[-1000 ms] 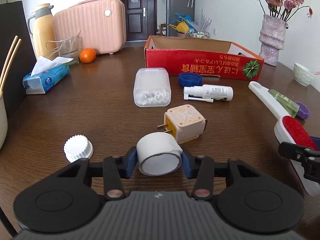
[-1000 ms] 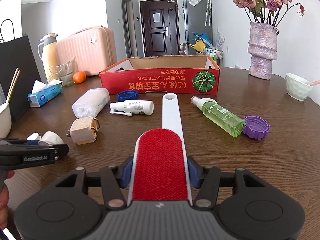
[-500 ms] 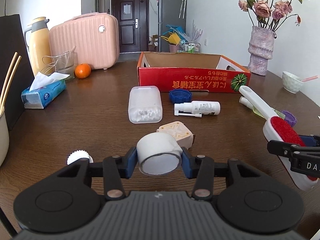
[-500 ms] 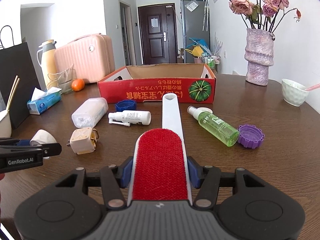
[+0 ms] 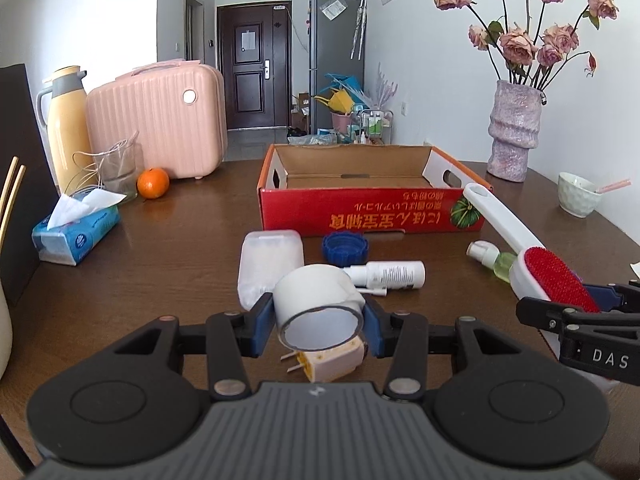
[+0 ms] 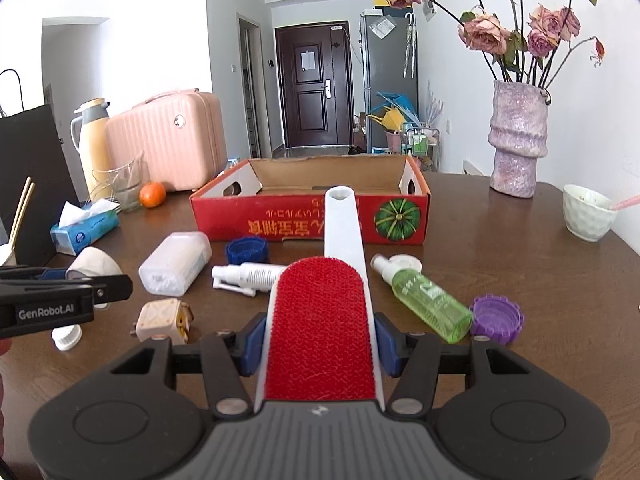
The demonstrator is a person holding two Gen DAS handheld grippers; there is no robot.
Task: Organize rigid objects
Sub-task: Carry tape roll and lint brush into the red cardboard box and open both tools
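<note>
My left gripper (image 5: 318, 330) is shut on a white tape roll (image 5: 318, 302), held above the table over a beige plug adapter (image 5: 332, 362). My right gripper (image 6: 318, 346) is shut on a red-and-white lint brush (image 6: 320, 320), its white handle pointing at the red cardboard box (image 6: 308, 220), which stands open with nothing seen inside. On the table lie a clear pill box (image 6: 176, 268), a blue cap (image 6: 246, 250), a white spray bottle (image 6: 248, 276), a green spray bottle (image 6: 424, 300), a purple cap (image 6: 496, 320) and a small white cap (image 6: 66, 338).
At the back left stand a pink case (image 5: 160, 120), a yellow thermos (image 5: 66, 124), a glass (image 5: 118, 172), an orange (image 5: 153, 183) and a tissue pack (image 5: 76, 232). A vase of roses (image 5: 514, 132) and a white bowl (image 5: 578, 200) are at the right.
Both grippers have risen with the tape roll and the lint brush. The brush has left the table, and the box and room now show more fully.
</note>
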